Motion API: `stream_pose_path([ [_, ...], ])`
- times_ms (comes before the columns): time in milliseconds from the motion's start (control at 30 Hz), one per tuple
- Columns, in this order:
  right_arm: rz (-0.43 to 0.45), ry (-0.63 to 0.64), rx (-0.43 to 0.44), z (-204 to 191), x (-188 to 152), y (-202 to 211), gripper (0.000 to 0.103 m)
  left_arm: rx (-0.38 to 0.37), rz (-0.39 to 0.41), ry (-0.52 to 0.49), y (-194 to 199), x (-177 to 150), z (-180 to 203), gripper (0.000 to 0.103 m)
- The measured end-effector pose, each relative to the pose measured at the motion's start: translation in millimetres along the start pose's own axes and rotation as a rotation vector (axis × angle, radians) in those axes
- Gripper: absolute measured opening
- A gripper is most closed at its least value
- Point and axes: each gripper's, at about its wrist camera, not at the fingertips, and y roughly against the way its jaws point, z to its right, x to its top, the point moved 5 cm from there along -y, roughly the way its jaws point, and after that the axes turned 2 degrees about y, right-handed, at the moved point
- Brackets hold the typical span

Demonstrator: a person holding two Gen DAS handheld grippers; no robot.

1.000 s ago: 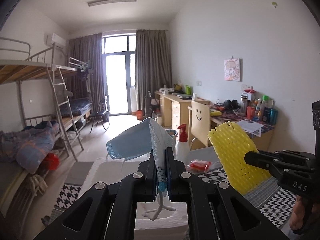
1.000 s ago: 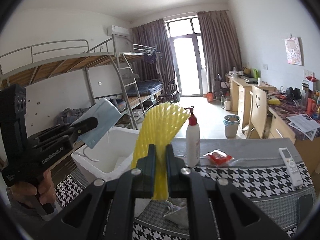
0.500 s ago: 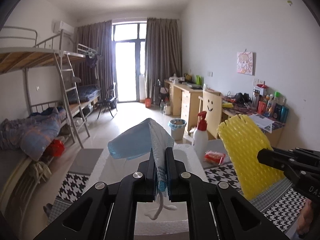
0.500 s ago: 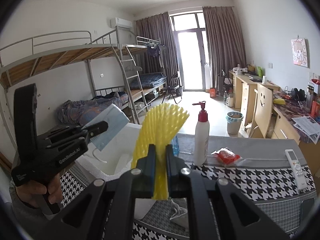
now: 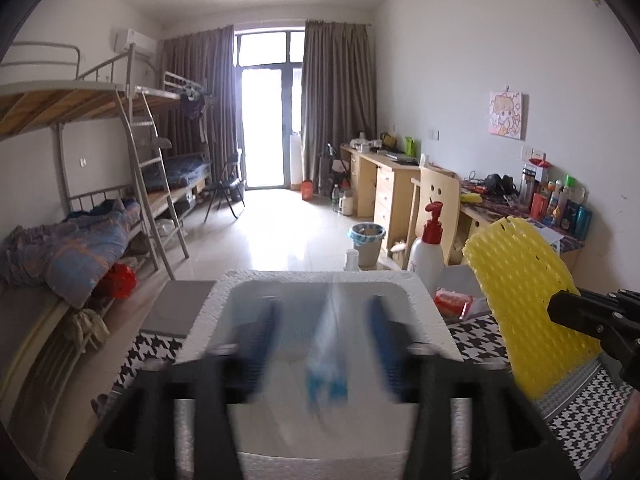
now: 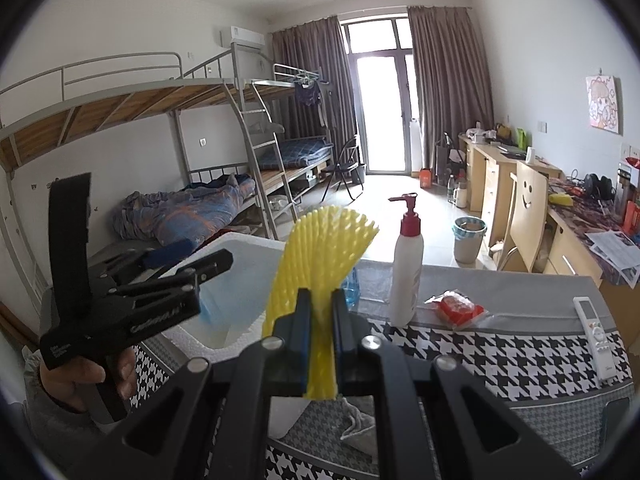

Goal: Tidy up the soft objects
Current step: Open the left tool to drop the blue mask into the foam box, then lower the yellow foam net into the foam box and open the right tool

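Observation:
My left gripper (image 5: 324,344) is open over the white foam box (image 5: 224,292), its fingers blurred and spread wide. The blue face mask (image 5: 326,364) is blurred between them, falling into the box; in the right wrist view it (image 6: 224,300) hangs below the left gripper (image 6: 188,258) inside the foam box (image 6: 240,246). My right gripper (image 6: 320,320) is shut on a yellow foam net (image 6: 320,248) and holds it upright just right of the box. The net also shows in the left wrist view (image 5: 532,304).
A white pump bottle with a red top (image 6: 408,276), a red packet (image 6: 456,308) and a white remote (image 6: 596,336) stand on the houndstooth table cloth (image 6: 500,344). A grey cloth (image 6: 356,424) lies near the front. Bunk beds are left, desks right.
My left gripper lowered over the foam box and opened, letting go of the blue mask, which drops into the box. My right gripper still holds the yellow net.

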Motion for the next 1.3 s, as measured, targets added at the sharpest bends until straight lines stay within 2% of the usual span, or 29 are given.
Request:
stream_pose_path([
  [133, 0.002, -0.003, -0.003, -1, 0, 0, 0.012, 0.012, 0.046, 0.006, 8, 2, -3, 0.092],
  [300, 0.01, -0.001, 0.002, -4, 3, -1, 0.012, 0.014, 0.095, 0.012, 19, 6, -6, 0.101],
  [667, 0.009, 0.031, 0.03, -22, 12, -11, 0.012, 0.033, 0.137, 0.034, 35, 10, -25, 0.102],
  [1300, -0.042, 0.081, 0.068, -53, 20, -45, 0.012, 0.059, 0.141, 0.058, 54, -2, -53, 0.102],
])
